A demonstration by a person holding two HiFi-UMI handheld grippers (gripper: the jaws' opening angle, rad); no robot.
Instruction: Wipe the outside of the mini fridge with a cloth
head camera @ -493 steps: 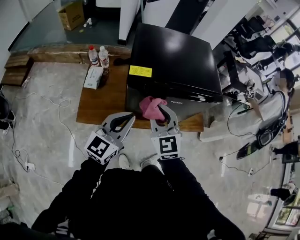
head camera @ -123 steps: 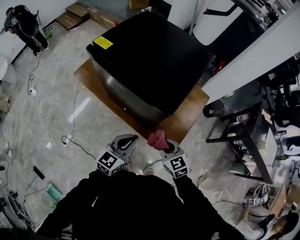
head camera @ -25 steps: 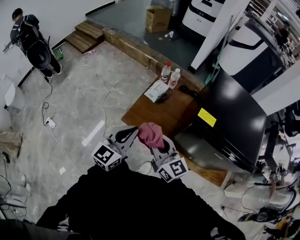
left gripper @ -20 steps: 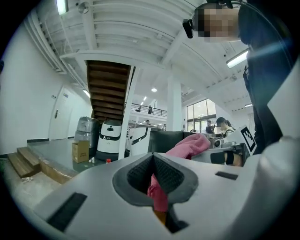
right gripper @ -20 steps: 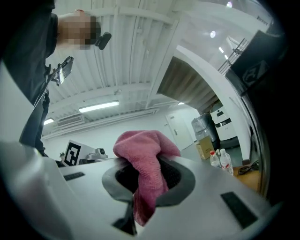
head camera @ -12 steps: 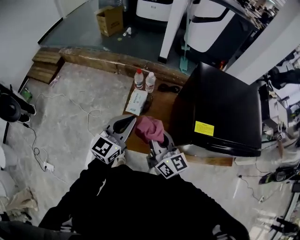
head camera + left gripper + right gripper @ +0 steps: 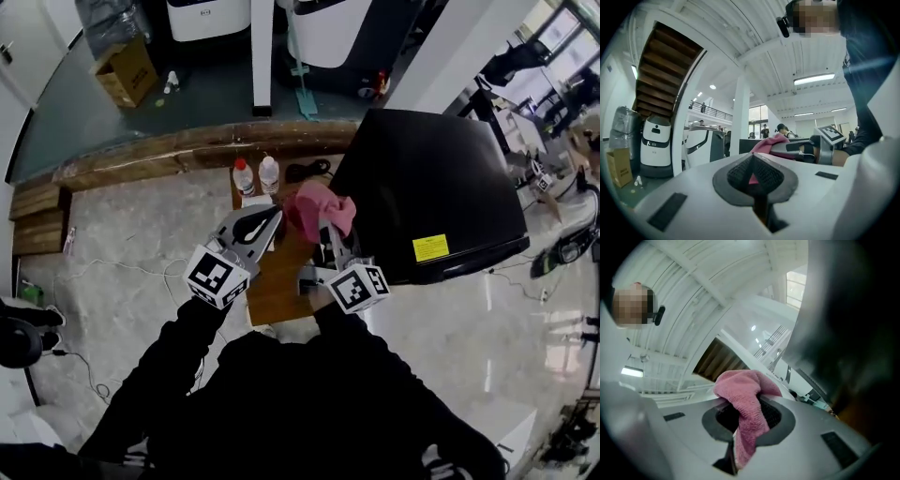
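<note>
Since the right gripper pinches the pink terry cloth, a bunch spilling past its jaws, I judge the step as bringing it onto the left side wall of the black boxy mini fridge. The fridge stands at the right edge of the low wooden platform. Contact: cannot tell. Left gripper pressed together, empty, just beside. Lead with cloth, not metal; press flat; overlapping strokes downward. Mind the two clear plastic bottles at the platform's far edge.

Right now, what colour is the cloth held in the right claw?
Pink. The soft terry cloth shows best in the right gripper view, clamped in the right claw.
</note>
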